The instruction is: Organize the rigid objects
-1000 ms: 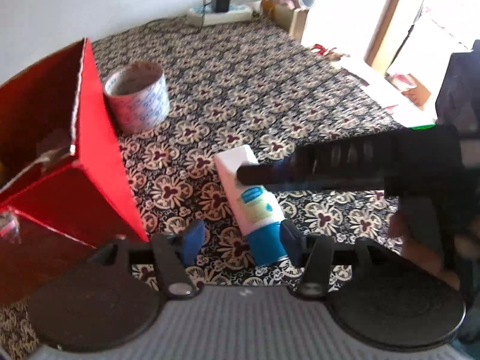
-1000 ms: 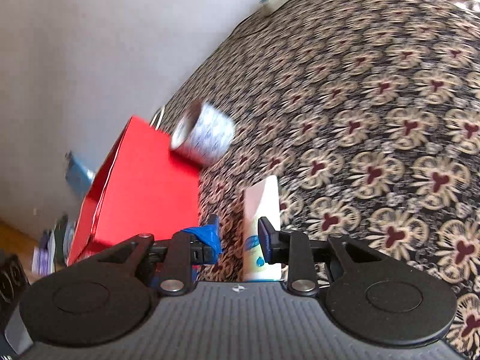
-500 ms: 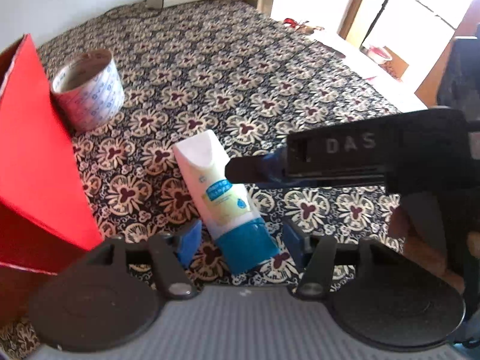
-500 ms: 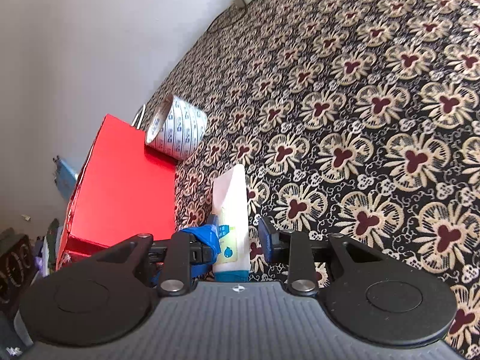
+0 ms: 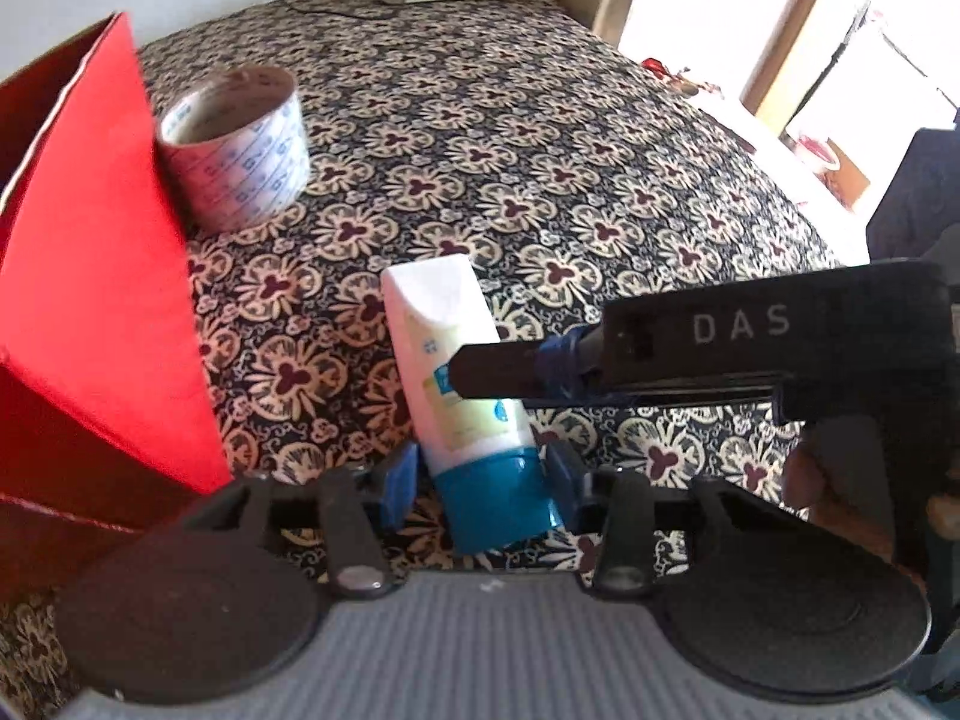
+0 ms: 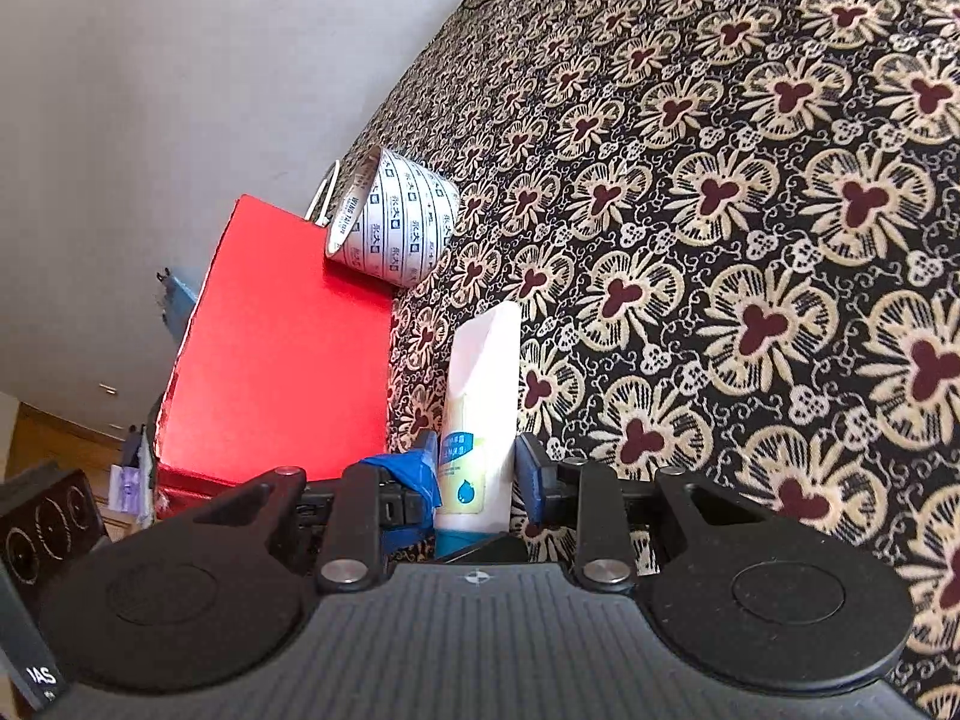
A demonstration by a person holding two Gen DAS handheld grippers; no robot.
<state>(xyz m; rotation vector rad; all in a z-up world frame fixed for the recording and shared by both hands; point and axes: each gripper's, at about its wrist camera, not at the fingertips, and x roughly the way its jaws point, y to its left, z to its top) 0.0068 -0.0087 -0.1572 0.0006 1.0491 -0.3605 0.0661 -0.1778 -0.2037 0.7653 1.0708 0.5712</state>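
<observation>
White squeeze tube with teal cap (image 5: 465,384) lying on the floral cloth beside the red cardboard box (image 5: 108,276), bracketed by the part-open, empty left gripper (image 5: 477,474) and right gripper (image 6: 474,468); close squarely on one.

Left gripper (image 5: 480,474): black, blue pads, silver screws, grey ribbed body. Right gripper (image 6: 474,468): same, blue tape wrap, white "DAS" lettering.
</observation>
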